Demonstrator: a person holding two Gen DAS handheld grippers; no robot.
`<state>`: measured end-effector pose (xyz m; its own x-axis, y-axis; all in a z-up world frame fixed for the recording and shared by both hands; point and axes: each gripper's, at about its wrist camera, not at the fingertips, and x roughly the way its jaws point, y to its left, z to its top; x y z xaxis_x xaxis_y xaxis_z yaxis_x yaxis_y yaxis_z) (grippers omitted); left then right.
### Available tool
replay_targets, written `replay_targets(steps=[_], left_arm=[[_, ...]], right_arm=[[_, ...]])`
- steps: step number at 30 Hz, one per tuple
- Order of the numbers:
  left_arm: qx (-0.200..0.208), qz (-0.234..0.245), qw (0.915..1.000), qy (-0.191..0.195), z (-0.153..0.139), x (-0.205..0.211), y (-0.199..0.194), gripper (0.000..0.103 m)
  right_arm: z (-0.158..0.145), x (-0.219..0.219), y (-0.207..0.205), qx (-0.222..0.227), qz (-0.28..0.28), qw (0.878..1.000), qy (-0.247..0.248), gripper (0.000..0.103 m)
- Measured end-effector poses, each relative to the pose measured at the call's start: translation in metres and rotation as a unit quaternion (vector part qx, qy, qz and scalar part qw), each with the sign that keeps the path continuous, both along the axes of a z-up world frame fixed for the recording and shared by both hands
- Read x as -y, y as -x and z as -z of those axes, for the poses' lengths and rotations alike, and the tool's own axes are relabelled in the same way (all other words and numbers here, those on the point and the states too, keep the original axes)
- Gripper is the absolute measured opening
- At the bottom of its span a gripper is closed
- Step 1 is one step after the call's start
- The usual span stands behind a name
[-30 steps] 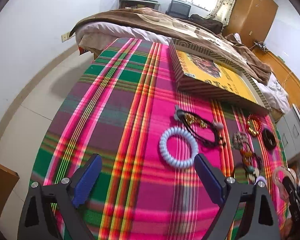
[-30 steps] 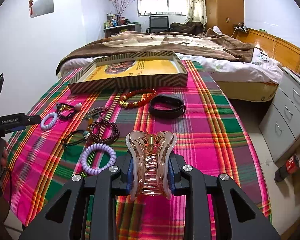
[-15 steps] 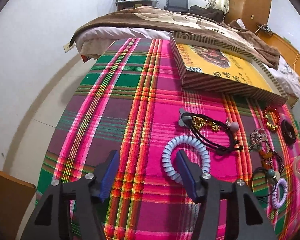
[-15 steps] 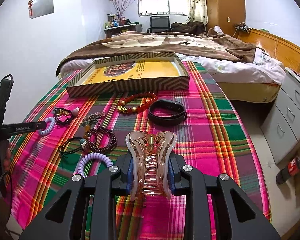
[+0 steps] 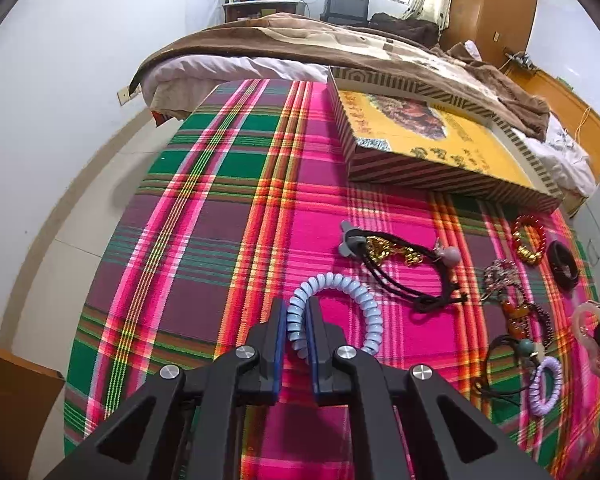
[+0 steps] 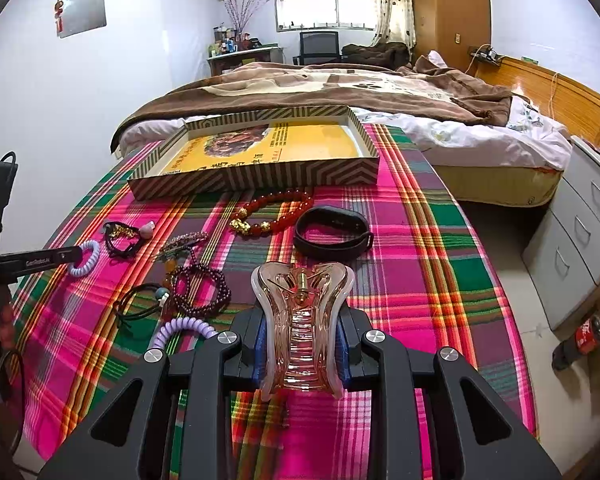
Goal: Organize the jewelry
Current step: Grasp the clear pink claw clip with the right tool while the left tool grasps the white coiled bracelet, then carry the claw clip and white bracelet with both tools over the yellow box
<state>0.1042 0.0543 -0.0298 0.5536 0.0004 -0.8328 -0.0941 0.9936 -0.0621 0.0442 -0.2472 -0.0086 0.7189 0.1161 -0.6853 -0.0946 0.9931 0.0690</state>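
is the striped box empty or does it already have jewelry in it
Empty as far as shown: the striped box shows only its printed yellow bottom. The red bead bracelet and black band lie outside it on the cloth.

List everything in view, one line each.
box: 1, striped sides, yellow inside, far end of cloth
plaid cloth: 1, pink and green, under everything
red bead bracelet: 1, red with gold, before box
black band: 1, black, right of bracelet
dark bead bracelet: 1, maroon, middle
black hair ties: 2, black with charms, left side
purple coil tie: 1, lilac, near edge
blue coil tie: 1, pale blue, in left claw
hair clip: 1, clear pink, in right claw
bed: 1, brown blanket, beyond cloth
left claw: shut on blue coil tie
right claw: shut on hair clip
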Motion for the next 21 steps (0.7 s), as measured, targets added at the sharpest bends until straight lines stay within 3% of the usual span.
replay_targets(steps=[12, 21], left_arm=[[0.051, 0.023, 0.9983, 0.018, -0.048, 0.004, 0.007, 0.01], [0.075, 0.036, 0.9962, 0.028, -0.075, 0.012, -0.023, 0.01]], right_arm=[[-0.021, 0.005, -0.011, 0.017, -0.001, 1.0, -0.003, 0.027], [-0.051, 0.01, -0.052, 0.031, -0.013, 0.999, -0.008, 0.027]])
